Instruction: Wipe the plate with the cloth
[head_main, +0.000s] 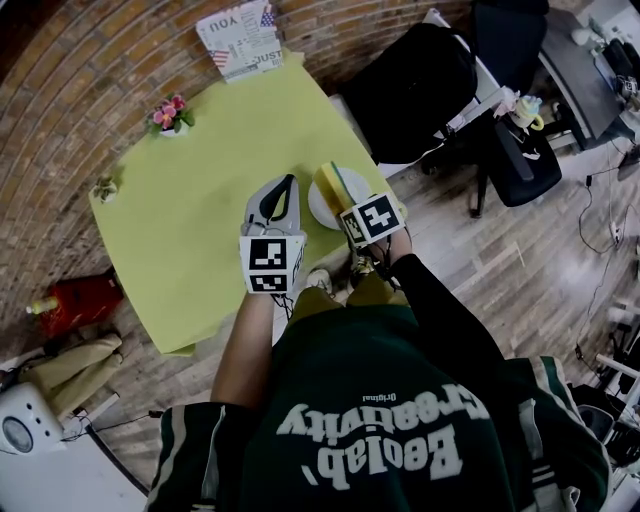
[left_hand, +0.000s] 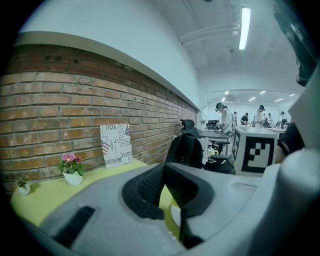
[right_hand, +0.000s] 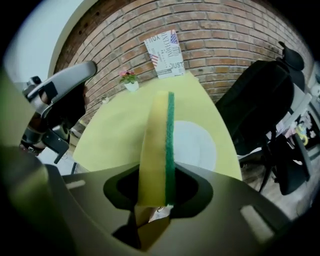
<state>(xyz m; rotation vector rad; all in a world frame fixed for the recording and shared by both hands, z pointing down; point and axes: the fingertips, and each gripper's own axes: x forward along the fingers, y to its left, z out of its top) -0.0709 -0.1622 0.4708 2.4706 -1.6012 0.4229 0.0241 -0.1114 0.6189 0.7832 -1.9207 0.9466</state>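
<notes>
A white plate (head_main: 325, 213) lies near the right edge of the yellow-green table (head_main: 200, 200). My right gripper (head_main: 343, 197) is shut on the cloth (head_main: 331, 183), a yellow sponge with a green scouring face, held on edge just above the plate. In the right gripper view the cloth (right_hand: 157, 145) stands upright between the jaws, with the plate (right_hand: 197, 142) beyond it. My left gripper (head_main: 285, 190) hovers over the table just left of the plate, tips together, holding nothing. In the left gripper view a sliver of plate (left_hand: 175, 215) shows under its jaws (left_hand: 164, 172).
A pink flower pot (head_main: 170, 115), a small plant pot (head_main: 105, 188) and a printed card (head_main: 240, 40) stand along the table's far side by the brick wall. A black office chair (head_main: 420, 90) is right of the table. A red object (head_main: 75, 300) lies on the floor.
</notes>
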